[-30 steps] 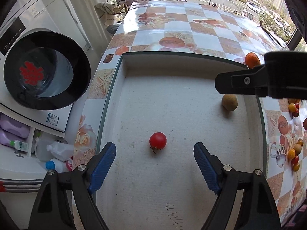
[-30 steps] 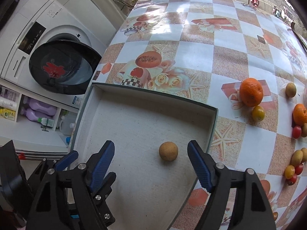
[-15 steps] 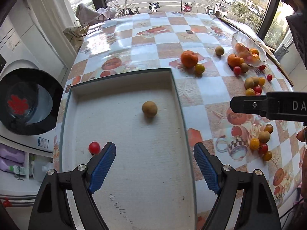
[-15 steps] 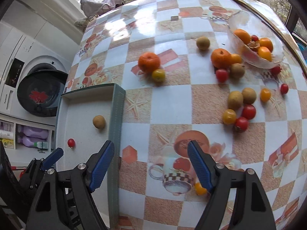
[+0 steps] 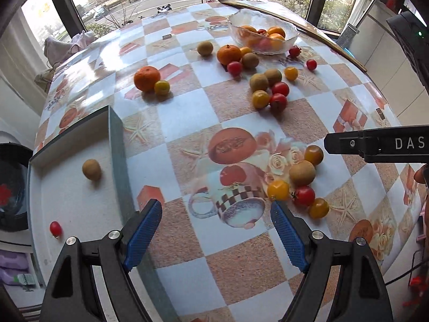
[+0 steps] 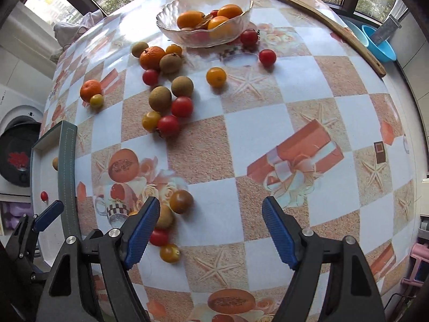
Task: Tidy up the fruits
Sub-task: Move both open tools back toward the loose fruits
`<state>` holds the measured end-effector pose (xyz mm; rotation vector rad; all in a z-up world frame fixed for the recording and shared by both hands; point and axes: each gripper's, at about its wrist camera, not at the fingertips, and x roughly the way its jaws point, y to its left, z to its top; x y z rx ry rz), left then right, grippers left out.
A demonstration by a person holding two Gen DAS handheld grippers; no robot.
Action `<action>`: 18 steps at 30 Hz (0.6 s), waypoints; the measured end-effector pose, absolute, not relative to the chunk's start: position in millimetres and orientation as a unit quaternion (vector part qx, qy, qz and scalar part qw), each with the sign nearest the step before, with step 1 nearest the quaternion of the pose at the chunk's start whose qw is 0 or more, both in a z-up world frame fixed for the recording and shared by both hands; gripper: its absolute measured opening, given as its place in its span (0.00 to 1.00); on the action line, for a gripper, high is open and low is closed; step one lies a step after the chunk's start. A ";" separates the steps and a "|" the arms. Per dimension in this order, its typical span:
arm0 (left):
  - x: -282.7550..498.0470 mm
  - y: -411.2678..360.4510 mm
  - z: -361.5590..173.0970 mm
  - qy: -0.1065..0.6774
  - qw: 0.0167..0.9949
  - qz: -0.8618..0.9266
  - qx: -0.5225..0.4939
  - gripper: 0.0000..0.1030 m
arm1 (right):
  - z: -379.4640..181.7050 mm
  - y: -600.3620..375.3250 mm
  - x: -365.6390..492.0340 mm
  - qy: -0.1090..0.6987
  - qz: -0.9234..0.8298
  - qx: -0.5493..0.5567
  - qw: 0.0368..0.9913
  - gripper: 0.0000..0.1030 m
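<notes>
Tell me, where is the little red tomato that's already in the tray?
In the left wrist view, the small red tomato lies at the far left, on the tray floor near its close end, nearer to us than the brown fruit, well apart from it.

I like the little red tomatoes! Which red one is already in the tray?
The small red tomato near the tray's front left corner. It lies alone on the tray floor; every other red tomato sits out on the tablecloth.

The left black two-finger gripper with blue ribbed pads (image 5: 215, 229) hangs with its jaws spread wide, holding nothing. The right black two-finger gripper with blue ribbed pads (image 6: 210, 228) is likewise wide apart and empty, its arm showing at the left view's right edge.
</notes>
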<state>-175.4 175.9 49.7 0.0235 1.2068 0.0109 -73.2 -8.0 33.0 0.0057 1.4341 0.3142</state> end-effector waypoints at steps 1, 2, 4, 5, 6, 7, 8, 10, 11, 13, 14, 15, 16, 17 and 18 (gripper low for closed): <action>-174.0 171.0 47.1 0.567 0.824 0.000 0.014 0.82 | 31.8 -11.1 -72.9 0.654 0.141 0.003 0.743 0.79; -172.4 166.6 44.9 0.567 0.824 -0.005 0.015 0.82 | 30.9 -13.7 -72.1 0.654 0.140 0.004 0.744 0.79; -169.0 159.8 40.3 0.568 0.823 -0.011 0.018 0.82 | 28.9 -17.6 -69.6 0.652 0.138 0.006 0.745 0.79; -167.7 157.4 38.3 0.568 0.822 -0.013 0.018 0.82 | 27.6 -18.5 -67.6 0.652 0.138 0.006 0.746 0.79; -166.0 155.2 36.3 0.569 0.822 -0.014 0.019 0.82 | 26.4 -19.0 -65.8 0.652 0.139 0.005 0.746 0.79; -164.4 153.4 34.2 0.570 0.821 -0.013 0.021 0.82 | 24.3 -18.8 -64.5 0.652 0.141 0.004 0.745 0.79; -162.5 151.6 32.0 0.571 0.821 -0.013 0.021 0.82 | 22.1 -18.4 -62.6 0.653 0.143 0.003 0.743 0.79; -160.6 151.7 30.9 0.568 0.823 -0.008 0.020 0.82 | 20.3 -17.0 -60.8 0.654 0.151 0.005 0.741 0.79; -158.3 151.8 29.3 0.570 0.822 -0.007 0.018 0.82 | 20.2 -16.5 -60.8 0.653 0.157 0.007 0.741 0.79; -154.5 151.1 26.3 0.570 0.821 -0.002 0.019 0.82 | 20.0 -15.8 -59.9 0.650 0.162 0.006 0.742 0.78; -152.7 150.6 25.1 0.569 0.822 -0.001 0.019 0.82 | 19.8 -17.3 -58.4 0.649 0.162 0.006 0.743 0.76; -150.4 150.3 24.0 0.569 0.822 0.000 0.018 0.82 | 19.1 -17.3 -55.4 0.648 0.161 0.007 0.745 0.74; -148.2 149.9 23.0 0.569 0.822 0.001 0.017 0.82 | 18.6 -17.4 -51.6 0.646 0.159 0.008 0.747 0.71; -145.6 147.9 20.6 0.570 0.821 0.003 0.018 0.81 | 17.5 -17.5 -47.2 0.644 0.157 0.008 0.749 0.67; -144.1 146.2 18.3 0.573 0.820 0.007 0.021 0.81 | 16.0 -15.9 -42.1 0.642 0.155 0.007 0.751 0.65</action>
